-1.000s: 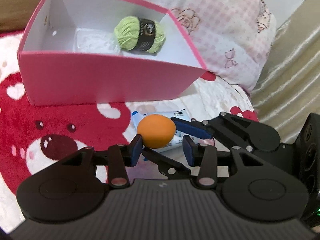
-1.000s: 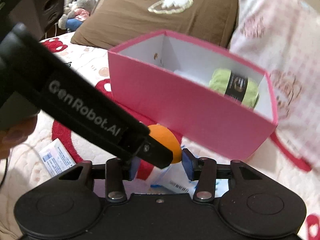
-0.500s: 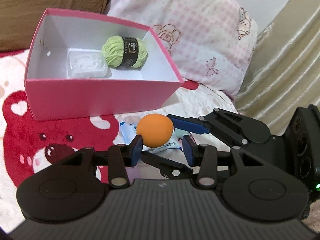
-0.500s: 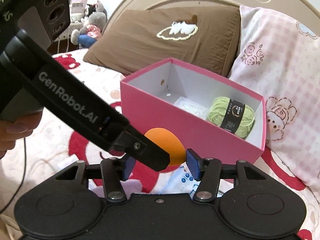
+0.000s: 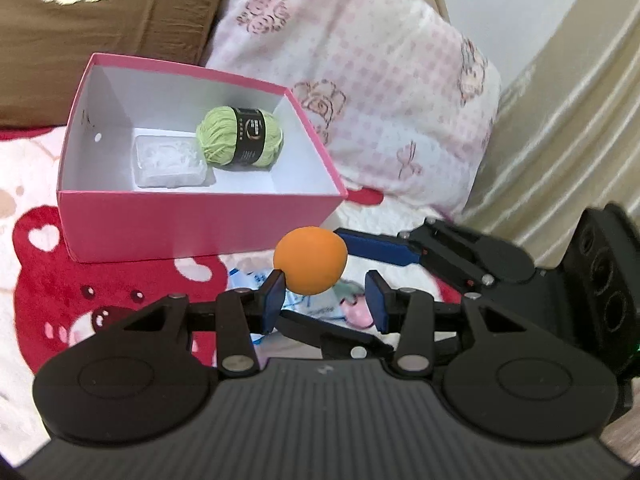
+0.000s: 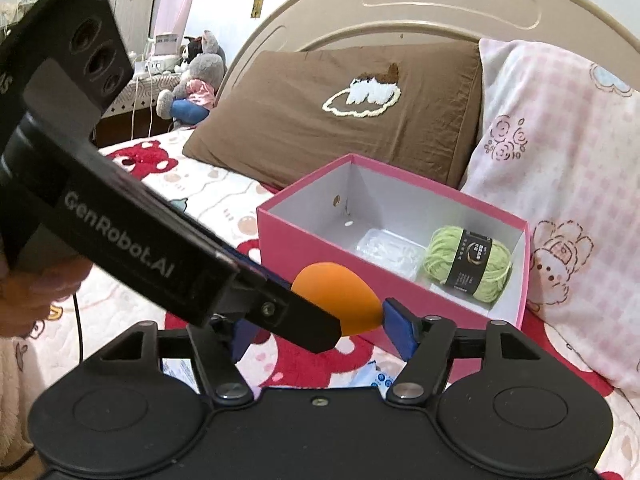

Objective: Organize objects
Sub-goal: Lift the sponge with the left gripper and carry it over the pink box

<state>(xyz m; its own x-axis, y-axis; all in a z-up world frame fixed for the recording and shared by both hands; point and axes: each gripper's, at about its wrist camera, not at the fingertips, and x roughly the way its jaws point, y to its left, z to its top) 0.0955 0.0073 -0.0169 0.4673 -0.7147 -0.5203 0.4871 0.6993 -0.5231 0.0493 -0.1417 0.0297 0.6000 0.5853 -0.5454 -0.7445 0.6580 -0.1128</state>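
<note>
Since a second ago, both claws and their shared item have risen off the bed (image 5: 28,168), and the pink box (image 5: 180,220) now sits farther off, toward the upper left of the left wrist view, with more of its floor showing. Item: one orange sponge (image 5: 310,260), egg-shaped and matte, held in the air at centre frame, just below and right of the box's near wall. Left claw (image 5: 325,292): jaws apart; one pad (image 5: 274,300) meets the sponge's lower left, while the other stands clear with a visible gap. Right claw (image 6: 318,326): one blue pad touches the sponge's narrow end, but the other is hidden behind the left claw's finger, so we cannot tell whether it is clamped, though we judge it the likelier carrier. Handling, as we judge it: very light, soft and springy, not fragile. A hard squeeze would dent it and a glancing one could pop it out sideways, so the hold belongs across the widest part. Already boxed: green yarn ball (image 5: 240,136) and clear plastic case (image 5: 170,158). Remaining on the bed below the claws: blue-and-white packet (image 5: 248,276).
</note>
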